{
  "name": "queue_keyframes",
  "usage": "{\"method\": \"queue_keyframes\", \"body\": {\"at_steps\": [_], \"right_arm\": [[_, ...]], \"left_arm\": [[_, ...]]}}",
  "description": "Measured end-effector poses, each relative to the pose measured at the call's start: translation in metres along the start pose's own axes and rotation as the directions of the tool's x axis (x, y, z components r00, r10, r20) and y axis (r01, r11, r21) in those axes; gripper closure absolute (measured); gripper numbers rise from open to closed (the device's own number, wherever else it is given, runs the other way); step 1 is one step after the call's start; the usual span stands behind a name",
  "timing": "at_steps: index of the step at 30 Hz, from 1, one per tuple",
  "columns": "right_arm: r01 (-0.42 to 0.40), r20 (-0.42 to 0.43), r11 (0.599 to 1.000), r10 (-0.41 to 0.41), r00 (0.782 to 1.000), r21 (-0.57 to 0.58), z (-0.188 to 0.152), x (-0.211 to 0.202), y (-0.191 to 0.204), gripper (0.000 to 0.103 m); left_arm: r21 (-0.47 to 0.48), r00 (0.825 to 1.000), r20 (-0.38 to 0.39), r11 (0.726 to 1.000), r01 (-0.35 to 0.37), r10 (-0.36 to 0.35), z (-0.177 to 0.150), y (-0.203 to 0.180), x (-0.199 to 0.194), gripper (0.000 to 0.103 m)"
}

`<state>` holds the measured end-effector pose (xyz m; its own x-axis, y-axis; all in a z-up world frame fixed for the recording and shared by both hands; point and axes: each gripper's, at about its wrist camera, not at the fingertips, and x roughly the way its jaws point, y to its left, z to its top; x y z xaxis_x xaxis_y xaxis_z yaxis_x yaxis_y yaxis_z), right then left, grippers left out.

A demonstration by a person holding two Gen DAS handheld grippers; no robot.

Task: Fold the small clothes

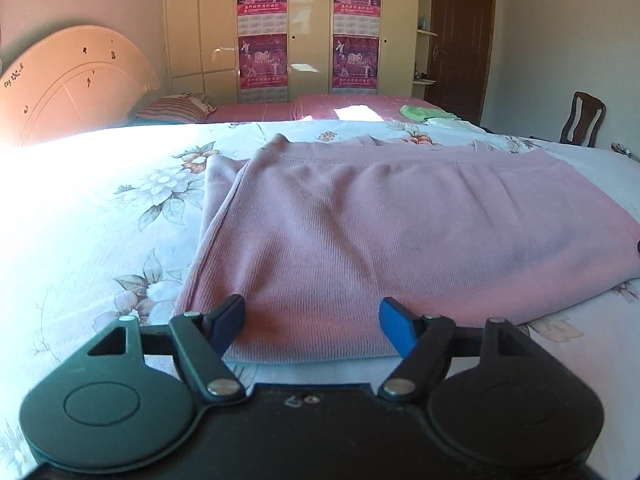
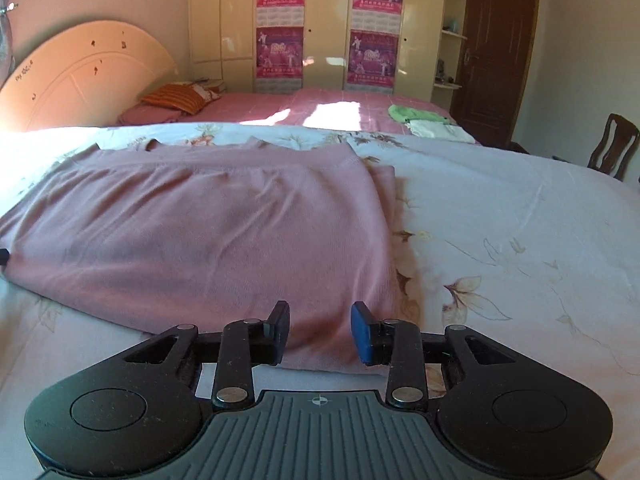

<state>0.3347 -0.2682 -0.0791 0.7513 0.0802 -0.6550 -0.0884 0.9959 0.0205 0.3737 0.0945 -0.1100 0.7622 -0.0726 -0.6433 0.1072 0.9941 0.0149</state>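
Pink garment lies folded flat on the floral bedsheet, its near edge just ahead of both sets of jaws; left gripper stands wide apart with nothing between; right gripper stands partly apart, gripping nothing. Left view alone shows the garment's left edge, right view its right edge; each crops the far side. Bare sheet lies open beyond both edges.

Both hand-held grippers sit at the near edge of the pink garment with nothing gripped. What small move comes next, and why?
Probably close each on the near hem: the left hand-held gripper and right hand-held gripper both stand open over the near edge of the pink garment, which lies flat on the floral bedspread, ready for another fold.
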Motion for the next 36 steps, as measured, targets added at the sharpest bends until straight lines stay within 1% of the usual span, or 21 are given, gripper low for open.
{"method": "queue_keyframes", "body": {"at_steps": [1, 3, 5, 6, 8, 10, 12, 14, 15, 16, 17, 19, 23, 25, 26, 28, 30, 31, 33, 34, 36], "right_arm": [[0.003, -0.021, 1.0, -0.004, 1.0, -0.014, -0.002, 0.003, 0.004, 0.068], [0.056, -0.098, 0.998, -0.06, 0.993, -0.042, -0.01, 0.016, 0.005, 0.068], [0.049, -0.099, 0.999, -0.049, 0.994, -0.008, -0.01, 0.015, -0.001, 0.068], [0.054, -0.097, 0.998, -0.055, 0.994, -0.01, -0.006, 0.011, 0.001, 0.068], [0.032, -0.021, 0.999, -0.033, 0.999, -0.012, 0.003, -0.003, 0.012, 0.068], [-0.052, 0.012, 0.999, 0.052, 0.999, -0.005, 0.01, -0.007, 0.034, 0.068], [-0.101, 0.007, 0.994, 0.101, 0.995, -0.042, 0.013, 0.001, 0.063, 0.068], [-0.103, -0.017, 0.993, 0.102, 0.995, -0.06, 0.011, 0.014, 0.083, 0.068], [-0.093, -0.061, 0.994, 0.09, 0.994, -0.048, 0.007, 0.025, 0.088, 0.068], [-0.077, -0.08, 0.996, 0.073, 0.994, -0.04, 0.002, 0.034, 0.091, 0.068], [-0.066, -0.053, 0.997, 0.063, 0.997, -0.051, -0.002, 0.034, 0.093, 0.068], [-0.056, -0.053, 0.995, 0.052, 0.997, -0.08, -0.003, 0.033, 0.095, 0.068], [-0.078, -0.061, 0.995, 0.073, 0.995, -0.07, -0.002, 0.034, 0.085, 0.068], [-0.042, -0.058, 0.997, 0.039, 0.998, -0.066, 0.001, 0.03, 0.078, 0.068], [-0.016, -0.044, 0.999, 0.014, 0.999, -0.051, 0.002, 0.024, 0.072, 0.068], [0.021, -0.005, 1.0, -0.021, 1.0, -0.012, 0.004, 0.011, 0.053, 0.068], [0.078, -0.052, 0.997, -0.078, 0.996, 0.002, 0.0, 0.015, 0.034, 0.068], [0.099, -0.089, 0.995, -0.099, 0.991, 0.005, -0.004, 0.021, 0.026, 0.068], [0.068, -0.078, 0.997, -0.065, 0.995, 0.027, -0.01, 0.019, 0.011, 0.068], [0.069, -0.079, 0.998, -0.068, 0.995, 0.013, -0.011, 0.017, 0.009, 0.068], [0.082, -0.084, 0.997, -0.082, 0.993, -0.007, -0.01, 0.015, 0.007, 0.068]], "left_arm": [[-0.003, 1.0, -0.03, 1.0, -0.008, 0.008, 0.001, 0.001, 0.006, 0.029], [-0.014, 0.999, -0.036, 1.0, -0.015, 0.014, 0.0, 0.003, 0.007, 0.027], [-0.014, 0.999, -0.026, 0.999, -0.045, 0.045, 0.007, -0.002, -0.002, 0.037], [-0.005, 0.999, 0.004, 0.999, -0.041, 0.041, 0.009, -0.006, -0.009, 0.036], [-0.016, 0.999, 0.041, 1.0, 0.012, -0.011, 0.015, -0.02, -0.016, 0.027], [-0.011, 0.997, 0.041, 0.998, 0.063, -0.063, 0.019, -0.04, -0.012, 0.023], [0.027, 0.997, 0.01, 0.997, 0.076, -0.076, 0.018, -0.068, 0.001, 0.023], [0.054, 0.997, -0.04, 0.996, 0.075, -0.073, 0.013, -0.084, 0.015, 0.024], [0.057, 0.996, -0.06, 0.996, 0.067, -0.064, 0.01, -0.088, 0.022, 0.022], [0.057, 0.997, -0.041, 0.996, 0.062, -0.06, 0.005, -0.089, 0.022, 0.019], [0.053, 0.997, -0.04, 0.997, 0.063, -0.061, 0.004, -0.088, 0.023, 0.018], [0.047, 0.997, -0.043, 0.997, 0.066, -0.064, 0.003, -0.087, 0.021, 0.018], [0.05, 0.996, -0.044, 0.996, 0.075, -0.073, 0.001, -0.083, 0.018, 0.017], [0.05, 0.997, -0.048, 0.996, 0.07, -0.068, 0.003, -0.08, 0.015, 0.017], [0.043, 0.997, -0.045, 0.997, 0.061, -0.06, 0.006, -0.077, 0.013, 0.02], [0.006, 0.999, -0.009, 0.999, 0.038, -0.038, 0.007, -0.063, 0.005, 0.021], [-0.032, 0.999, -0.051, 0.999, 0.016, -0.018, 0.004, -0.049, 0.012, 0.02], [-0.054, 0.998, -0.048, 0.998, 0.038, -0.041, 0.001, -0.04, 0.014, 0.018], [-0.04, 0.998, -0.041, 0.998, 0.049, -0.051, 0.001, -0.034, 0.013, 0.018], [-0.03, 0.998, -0.042, 0.999, 0.045, -0.047, 0.001, -0.033, 0.011, 0.018], [-0.058, 1.0, -0.019, 0.998, 0.005, -0.006, 0.0, -0.025, 0.005, 0.023]]}}
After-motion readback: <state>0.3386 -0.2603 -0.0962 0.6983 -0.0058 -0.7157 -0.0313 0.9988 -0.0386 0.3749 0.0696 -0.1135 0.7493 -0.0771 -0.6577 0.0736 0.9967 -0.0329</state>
